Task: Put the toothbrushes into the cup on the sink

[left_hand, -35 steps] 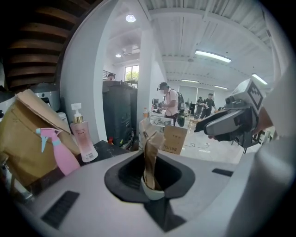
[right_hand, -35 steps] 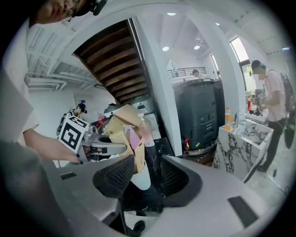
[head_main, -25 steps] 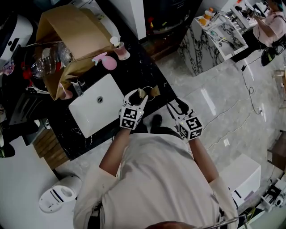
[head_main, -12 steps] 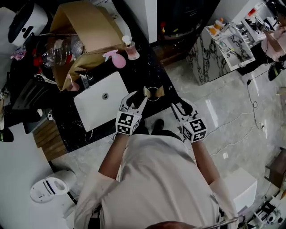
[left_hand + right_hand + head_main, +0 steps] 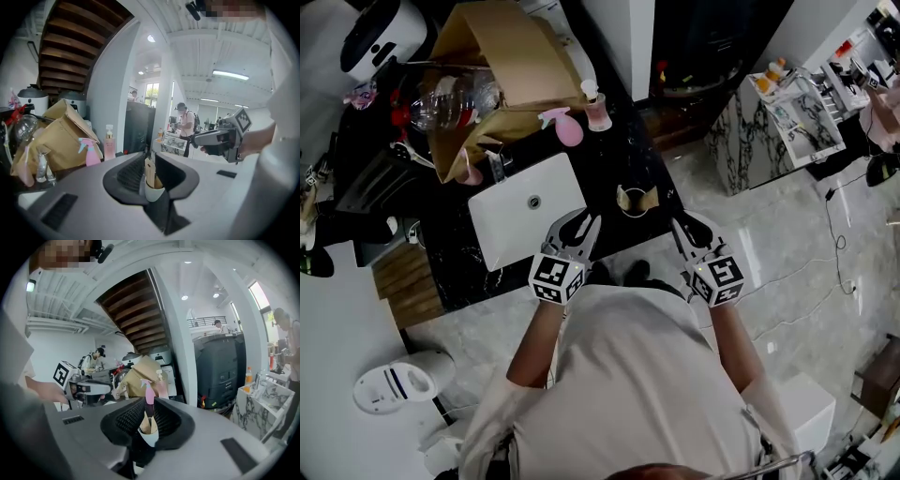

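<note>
Toothbrushes (image 5: 149,169) stood in cup (image 5: 153,193) on desk (image 5: 609,164); task judged complete; left claw (image 5: 581,219) and right claw (image 5: 688,225) were closing empty.

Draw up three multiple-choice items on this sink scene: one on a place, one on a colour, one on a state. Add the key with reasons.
1. Where does the cup stand?
A. in the sink basin
B. on the black counter beside the sink
C. on the floor

2. What colour is the spray bottle?
A. pink
B. green
C. blue

3. How are the toothbrushes placed?
A. standing in the cup
B. lying in the basin
C. clamped in a gripper

Key:
1 B: it sits on the black counter, right of the white sink.
2 A: its body is pink.
3 A: the left gripper and right gripper are closing on nothing.
</note>
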`<state>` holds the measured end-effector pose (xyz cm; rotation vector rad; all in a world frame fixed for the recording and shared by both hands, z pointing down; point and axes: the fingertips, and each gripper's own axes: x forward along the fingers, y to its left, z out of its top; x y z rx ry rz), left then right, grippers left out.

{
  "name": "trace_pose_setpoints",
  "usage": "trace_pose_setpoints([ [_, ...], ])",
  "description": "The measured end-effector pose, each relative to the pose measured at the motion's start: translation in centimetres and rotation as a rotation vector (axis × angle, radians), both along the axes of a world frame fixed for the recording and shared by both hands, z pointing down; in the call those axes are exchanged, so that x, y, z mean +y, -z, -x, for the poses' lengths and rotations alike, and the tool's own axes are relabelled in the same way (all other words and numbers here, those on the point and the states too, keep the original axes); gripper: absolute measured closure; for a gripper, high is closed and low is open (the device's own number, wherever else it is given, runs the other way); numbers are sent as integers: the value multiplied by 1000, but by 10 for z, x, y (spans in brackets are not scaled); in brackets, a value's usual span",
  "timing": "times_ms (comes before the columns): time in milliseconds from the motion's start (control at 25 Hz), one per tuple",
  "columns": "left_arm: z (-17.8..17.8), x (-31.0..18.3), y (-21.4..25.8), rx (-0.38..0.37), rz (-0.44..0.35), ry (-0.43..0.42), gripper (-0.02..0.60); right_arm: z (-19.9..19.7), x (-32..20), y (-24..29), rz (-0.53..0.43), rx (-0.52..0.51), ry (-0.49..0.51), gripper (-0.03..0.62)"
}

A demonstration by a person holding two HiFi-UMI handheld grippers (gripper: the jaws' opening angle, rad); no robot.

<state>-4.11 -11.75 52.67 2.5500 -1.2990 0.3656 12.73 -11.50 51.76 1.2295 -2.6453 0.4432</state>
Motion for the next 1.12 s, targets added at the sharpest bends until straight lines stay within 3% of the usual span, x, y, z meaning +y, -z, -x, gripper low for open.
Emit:
trace_pose_setpoints([
  [360, 28, 13, 21, 47, -4, -19, 572, 11, 12, 26, -34, -1, -37, 539],
  [800, 42, 22, 33, 65, -24, -63, 574, 16, 26, 43, -70, -11, -104, 556],
  [1120, 48, 24, 31, 74, -16, -68, 574, 21, 30, 43, -73, -5, -97, 556],
])
